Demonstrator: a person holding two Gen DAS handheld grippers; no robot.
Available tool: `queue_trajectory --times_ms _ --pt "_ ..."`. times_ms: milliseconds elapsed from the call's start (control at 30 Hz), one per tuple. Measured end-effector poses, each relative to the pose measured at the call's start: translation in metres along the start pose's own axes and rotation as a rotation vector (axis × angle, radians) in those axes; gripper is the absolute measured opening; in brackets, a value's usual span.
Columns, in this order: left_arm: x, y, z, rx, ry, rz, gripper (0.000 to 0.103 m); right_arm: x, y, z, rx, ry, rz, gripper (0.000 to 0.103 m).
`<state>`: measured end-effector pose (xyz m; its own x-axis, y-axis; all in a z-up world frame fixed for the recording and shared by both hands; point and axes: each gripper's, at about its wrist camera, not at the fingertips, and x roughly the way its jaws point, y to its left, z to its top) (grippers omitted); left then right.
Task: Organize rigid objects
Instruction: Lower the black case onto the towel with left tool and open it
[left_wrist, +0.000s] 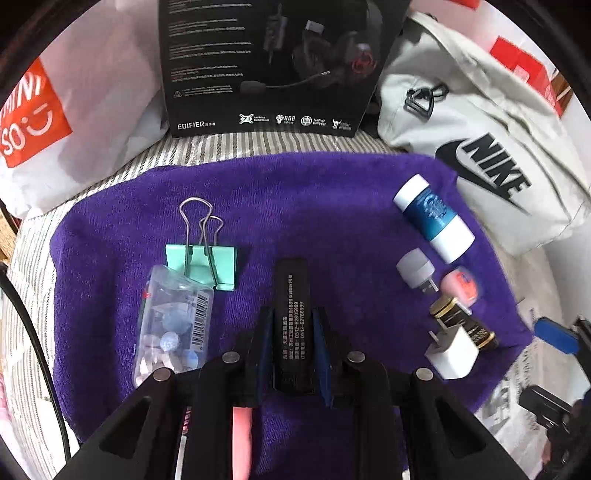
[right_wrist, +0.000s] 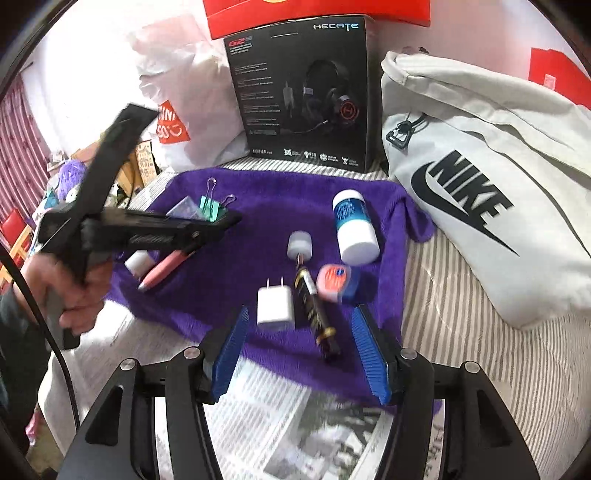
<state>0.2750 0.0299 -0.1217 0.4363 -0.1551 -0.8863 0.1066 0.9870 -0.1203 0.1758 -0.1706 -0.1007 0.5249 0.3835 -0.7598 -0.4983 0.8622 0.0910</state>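
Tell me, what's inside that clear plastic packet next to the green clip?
The clear packet shows small blue and pale round pieces. The left gripper's frame covers its lower end.

On the purple towel (left_wrist: 314, 192) I see a mint-green binder clip (left_wrist: 201, 264) lying flat at far left beside a clear plastic packet of small parts (left_wrist: 175, 321). At right lie a blue-and-white cylindrical bottle (left_wrist: 434, 219), a white plug adapter (right_wrist: 275, 304) and a black-and-gold tube (right_wrist: 316, 314). A slim black printed bar (left_wrist: 291, 325) stands clamped in my left gripper (left_wrist: 291, 332).
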Motion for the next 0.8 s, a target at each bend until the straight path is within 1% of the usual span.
queue_trajectory --times_ms 100,233,300,367,400,467,567,633,667,700,733,767,800 --pt "0.0 -0.003 -0.001 0.011 -0.005 0.019 0.021 -0.006 0.001 -0.01 0.0 -0.008 -0.017 0.063" --pt "0.0 -0.003 -0.001 0.02 -0.005 0.028 0.022 -0.011 -0.004 -0.023 0.051 0.002 -0.006 0.066" --pt "-0.002 -0.002 -0.003 0.008 -0.003 0.012 0.028 -0.013 -0.006 -0.028 0.069 0.012 -0.016 0.066" --pt "-0.004 -0.003 -0.005 -0.005 0.002 -0.013 0.039 -0.017 -0.006 -0.031 0.079 0.021 -0.029 0.066" --pt "-0.005 -0.004 -0.008 -0.006 0.007 -0.022 0.041 -0.019 -0.005 -0.032 0.084 0.023 -0.032 0.067" --pt "-0.008 -0.007 -0.013 -0.004 0.023 -0.026 0.048 -0.025 -0.004 -0.035 0.094 0.024 -0.034 0.075" --pt "-0.017 -0.009 -0.024 -0.011 0.045 -0.007 0.048 -0.036 -0.001 -0.04 0.102 0.02 -0.061 0.083" --pt "-0.033 -0.009 -0.034 -0.032 0.03 0.005 0.05 -0.042 0.0 -0.043 0.113 0.022 -0.068 0.086" --pt "-0.04 -0.009 -0.038 -0.041 0.018 0.004 0.059 -0.045 0.001 -0.045 0.123 0.021 -0.067 0.088" --pt "-0.051 -0.009 -0.043 -0.052 0.001 -0.001 0.066 -0.048 0.001 -0.047 0.132 0.021 -0.066 0.089" --pt "-0.062 -0.01 -0.048 -0.058 -0.019 -0.005 0.077 -0.051 0.002 -0.048 0.144 0.022 -0.067 0.091" --pt "-0.074 -0.011 -0.054 -0.059 -0.042 -0.006 0.084 -0.053 0.002 -0.05 0.159 0.023 -0.073 0.092" --pt "-0.086 -0.012 -0.059 -0.058 -0.06 -0.001 0.087 -0.056 0.001 -0.051 0.177 0.027 -0.076 0.092"
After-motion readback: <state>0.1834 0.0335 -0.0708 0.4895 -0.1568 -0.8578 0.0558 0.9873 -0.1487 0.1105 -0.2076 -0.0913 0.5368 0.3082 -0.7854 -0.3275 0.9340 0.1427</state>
